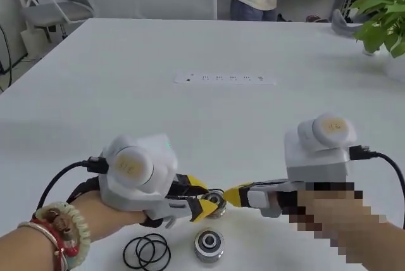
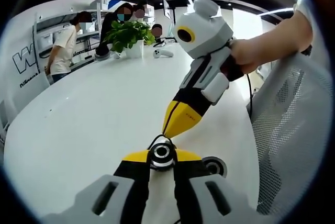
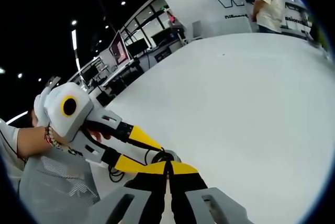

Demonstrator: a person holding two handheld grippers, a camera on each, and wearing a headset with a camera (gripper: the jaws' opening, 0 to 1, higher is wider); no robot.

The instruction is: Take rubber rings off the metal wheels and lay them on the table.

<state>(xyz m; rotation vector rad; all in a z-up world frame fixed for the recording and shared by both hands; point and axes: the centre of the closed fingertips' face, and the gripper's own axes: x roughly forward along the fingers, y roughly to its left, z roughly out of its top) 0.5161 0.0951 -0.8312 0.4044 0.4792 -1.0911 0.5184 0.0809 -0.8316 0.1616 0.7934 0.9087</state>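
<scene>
One wheel in left gripper, rings nearby

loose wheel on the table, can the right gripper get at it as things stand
Probably, once freed: the loose wheel lies uncovered on the table near the right gripper, but its jaws are shut at the other wheel clamped in the left gripper.
</scene>
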